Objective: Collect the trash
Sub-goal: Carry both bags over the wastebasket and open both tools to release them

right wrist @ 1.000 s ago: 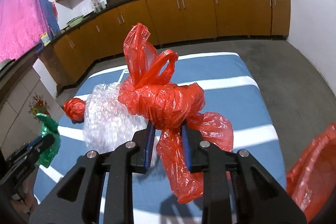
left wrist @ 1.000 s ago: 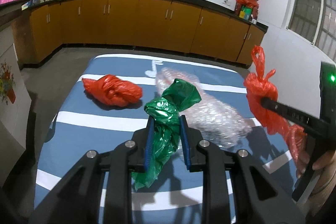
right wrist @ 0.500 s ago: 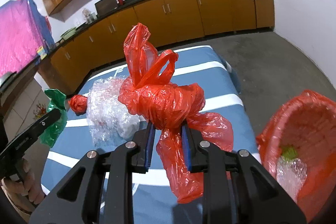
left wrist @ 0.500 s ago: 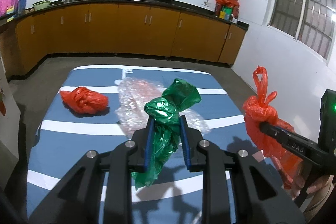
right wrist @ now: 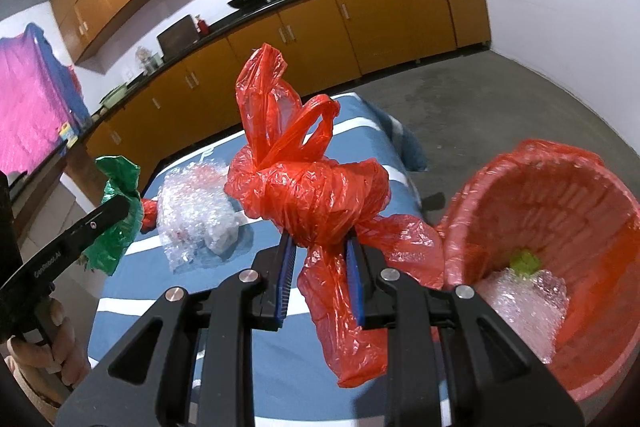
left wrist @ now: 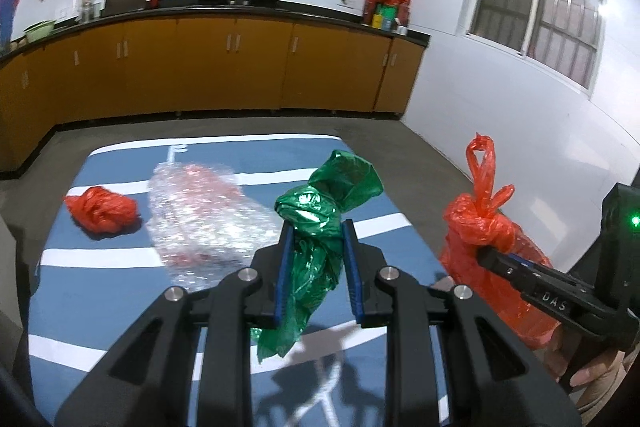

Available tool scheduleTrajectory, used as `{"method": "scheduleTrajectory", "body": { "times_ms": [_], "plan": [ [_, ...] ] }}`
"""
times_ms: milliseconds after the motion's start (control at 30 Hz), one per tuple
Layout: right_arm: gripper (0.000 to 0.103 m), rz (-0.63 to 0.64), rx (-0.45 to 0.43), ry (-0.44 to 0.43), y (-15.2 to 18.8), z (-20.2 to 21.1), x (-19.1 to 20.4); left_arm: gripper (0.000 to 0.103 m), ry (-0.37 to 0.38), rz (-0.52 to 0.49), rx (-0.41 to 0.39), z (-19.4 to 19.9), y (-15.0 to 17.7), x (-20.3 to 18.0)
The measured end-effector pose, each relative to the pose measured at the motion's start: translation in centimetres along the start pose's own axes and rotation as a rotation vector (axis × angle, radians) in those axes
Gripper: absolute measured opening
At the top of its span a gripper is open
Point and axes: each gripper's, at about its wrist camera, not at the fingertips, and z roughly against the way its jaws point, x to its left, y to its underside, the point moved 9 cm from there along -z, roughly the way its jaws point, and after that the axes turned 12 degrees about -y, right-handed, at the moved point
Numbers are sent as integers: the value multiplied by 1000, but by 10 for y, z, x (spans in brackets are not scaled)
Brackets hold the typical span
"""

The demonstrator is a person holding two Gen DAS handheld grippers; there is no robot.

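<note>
My left gripper (left wrist: pixel 316 231) is shut on a crumpled green plastic bag (left wrist: pixel 320 211), held above the blue striped table (left wrist: pixel 100 291). My right gripper (right wrist: pixel 320 247) is shut on a knotted red plastic bag (right wrist: pixel 312 195), lifted off the table beside a basket lined with a red bag (right wrist: pixel 560 211). In the left wrist view the right gripper (left wrist: pixel 486 255) and its red bag (left wrist: pixel 480 223) show at the right. A wad of bubble wrap (left wrist: pixel 200 215) and a small red bag (left wrist: pixel 100 211) lie on the table. The green bag (right wrist: pixel 116 211) appears at the left of the right wrist view.
The basket holds bubble wrap (right wrist: pixel 520 299) and a green scrap (right wrist: pixel 524 261). Orange cabinets (left wrist: pixel 200 67) under a black counter line the far wall, with bare concrete floor (right wrist: pixel 500 107) between. A hand (right wrist: pixel 32 347) grips the left tool.
Both grippers have swung to the right with their bags. The red-lined basket has come fully into the right wrist view, and the table's trash has slid leftward in both views.
</note>
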Motion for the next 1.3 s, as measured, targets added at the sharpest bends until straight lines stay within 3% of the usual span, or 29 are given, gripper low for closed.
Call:
{"method": "scheduleTrajectory", "body": {
  "times_ms": [833, 1300],
  "plan": [
    [24, -173, -156, 201, 5, 98, -112, 24, 246, -148, 28, 1, 9, -154],
    [24, -243, -224, 293, 6, 140, -149, 24, 394, -198, 67, -10, 22, -240]
  ]
}}
